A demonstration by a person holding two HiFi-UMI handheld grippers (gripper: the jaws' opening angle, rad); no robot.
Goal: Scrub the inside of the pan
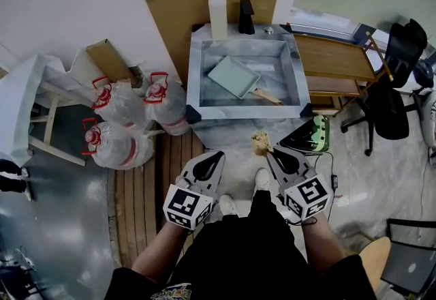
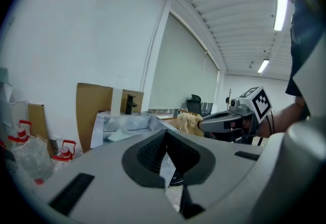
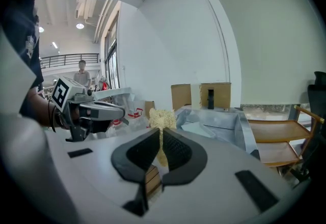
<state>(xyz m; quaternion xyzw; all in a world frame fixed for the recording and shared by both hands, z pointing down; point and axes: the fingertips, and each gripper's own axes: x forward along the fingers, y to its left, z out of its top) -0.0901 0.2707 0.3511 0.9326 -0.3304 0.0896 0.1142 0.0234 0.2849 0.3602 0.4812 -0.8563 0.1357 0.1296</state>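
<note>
A pale green rectangular pan (image 1: 233, 76) lies tilted inside the steel sink (image 1: 197, 91), far ahead of both grippers. A wooden-handled tool (image 1: 267, 95) rests beside it in the basin. My right gripper (image 1: 267, 150) is shut on a yellowish fibrous scrubber (image 1: 261, 142), which sticks up past the jaw tips (image 3: 162, 118). My left gripper (image 1: 216, 157) is shut with nothing in it. Both hang side by side over the floor, short of the sink. The left gripper view shows the right gripper (image 2: 229, 121) with the scrubber (image 2: 187, 122). The pan (image 3: 196, 129) shows faintly in the right gripper view.
A white bottle (image 1: 217, 12) and a black faucet (image 1: 246, 17) stand on the sink's back rim. Several water jugs (image 1: 119, 125) sit on the floor at left. A wooden rack (image 1: 337, 56) and an office chair (image 1: 392, 97) stand at right. A green box (image 1: 317, 133) lies by the sink's corner.
</note>
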